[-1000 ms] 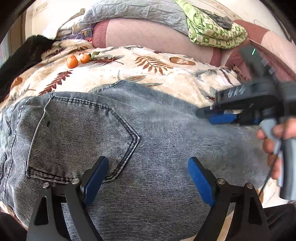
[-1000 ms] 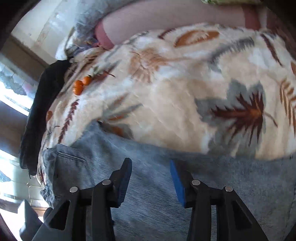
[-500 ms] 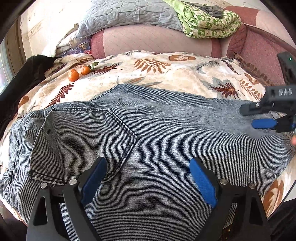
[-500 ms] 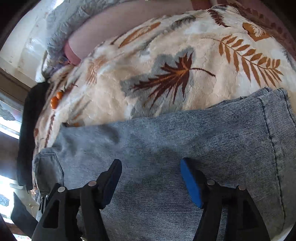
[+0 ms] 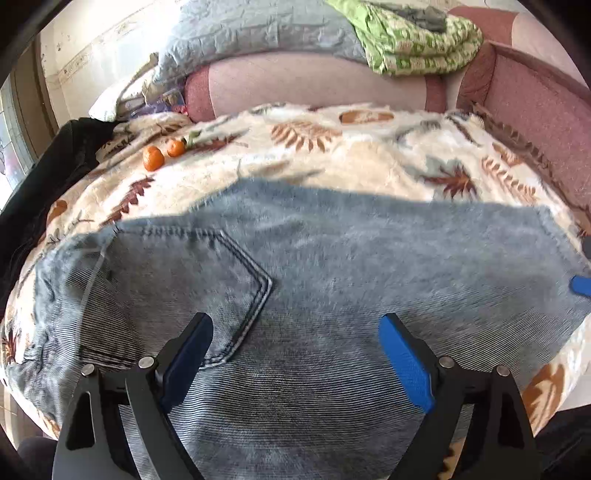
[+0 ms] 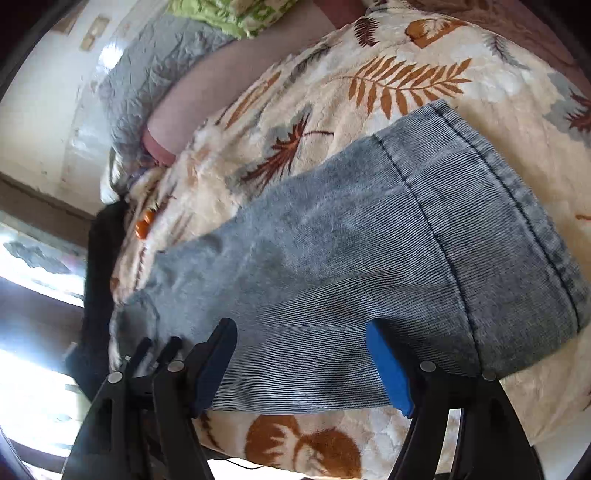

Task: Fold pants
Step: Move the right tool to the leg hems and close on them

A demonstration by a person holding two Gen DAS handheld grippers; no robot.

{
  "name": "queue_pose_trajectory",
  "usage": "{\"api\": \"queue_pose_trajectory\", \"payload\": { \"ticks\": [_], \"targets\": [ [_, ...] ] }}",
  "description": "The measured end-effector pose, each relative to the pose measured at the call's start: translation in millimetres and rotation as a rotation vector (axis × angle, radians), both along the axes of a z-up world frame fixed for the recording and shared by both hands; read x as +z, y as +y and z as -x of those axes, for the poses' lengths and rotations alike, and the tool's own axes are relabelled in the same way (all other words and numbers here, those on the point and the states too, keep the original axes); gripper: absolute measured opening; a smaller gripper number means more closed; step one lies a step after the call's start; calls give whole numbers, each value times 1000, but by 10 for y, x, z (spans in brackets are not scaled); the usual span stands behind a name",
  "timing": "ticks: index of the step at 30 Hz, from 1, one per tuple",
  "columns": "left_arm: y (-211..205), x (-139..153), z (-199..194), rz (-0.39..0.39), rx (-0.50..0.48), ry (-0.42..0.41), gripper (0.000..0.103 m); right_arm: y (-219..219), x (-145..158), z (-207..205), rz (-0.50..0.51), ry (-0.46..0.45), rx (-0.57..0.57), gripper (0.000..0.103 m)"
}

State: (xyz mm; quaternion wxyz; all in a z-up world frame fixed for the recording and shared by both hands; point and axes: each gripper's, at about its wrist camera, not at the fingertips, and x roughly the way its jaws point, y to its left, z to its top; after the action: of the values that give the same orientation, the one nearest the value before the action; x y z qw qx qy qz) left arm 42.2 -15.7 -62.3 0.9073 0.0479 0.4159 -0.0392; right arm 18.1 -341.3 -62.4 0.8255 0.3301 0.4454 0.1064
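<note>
Pants (image 5: 314,280) lying flat on bed, spread over leaf-print blanket (image 5: 332,162), light blue denim, back pocket (image 5: 177,291) facing up toward left end in left wrist view, leg hem (image 6: 491,221) reaching right end in right wrist view

Left claw (image 5: 295,354) hovering over seat area just right of pocket, jaws standing wide apart, released, nothing pinched between blue pads, denim showing only below and beyond them; whether tips touching fabric not clear from view

Right claw (image 6: 299,365) hanging over near edge of leg close to hem, jaws having just been opening, now standing wide, released, nothing gripped; cloth lying flat under gap, not lifted or bunched. Blue pad tip of right claw peeking in at right edge of left wrist view (image 5: 581,286), over hem end of pants, well apart from left claw

Left claw frame showing at lower left of right wrist view (image 6: 155,354), over waist end

Sitting on blanket beyond pants, apart from them: two small oranges (image 5: 162,155) side by side near far left. Black garment (image 5: 44,177) draping off left side of bed. Grey quilted pillow (image 5: 258,29) and folded green patterned cloth (image 5: 417,40) resting on pink headboard cushion (image 5: 314,81) behind

Left wrist frame blurred in places, fine stitching detail not readable
</note>
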Motion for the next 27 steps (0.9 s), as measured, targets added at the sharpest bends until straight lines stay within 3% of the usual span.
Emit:
{"api": "queue_pose_trajectory", "payload": {
  "ticks": [3,8,14,18,21,22,23,25,27],
  "targets": [
    [-112,238,52,53,-23,-28,91,-371,215,369,-41,-104,-134,76],
    [-577,361,-7,102,-118,-1,91,-948,-91,862,-177,-41,-344,76],
    [-1047,175,-163,123,-178,88,91,-1114,-364,758,-269,7,-361,75],
    [-1157,20,-226,89,-140,115,91,-1076,-455,595,-262,51,-369,75],
    [-1208,-249,-347,20,-115,218,92,-1030,-412,507,-222,62,-367,73],
    [-1231,-246,-319,-1,-121,173,95,-1014,-416,474,-204,75,-368,69],
    [-1259,-247,-298,-24,-125,152,96,-1012,-431,458,-184,93,-372,58],
    [-1252,-243,-291,-20,-124,156,96,-1023,-458,437,-154,124,-377,39],
    [-1206,-199,-292,8,-123,184,96,-1035,-468,430,-145,134,-372,34]
  ]
}}
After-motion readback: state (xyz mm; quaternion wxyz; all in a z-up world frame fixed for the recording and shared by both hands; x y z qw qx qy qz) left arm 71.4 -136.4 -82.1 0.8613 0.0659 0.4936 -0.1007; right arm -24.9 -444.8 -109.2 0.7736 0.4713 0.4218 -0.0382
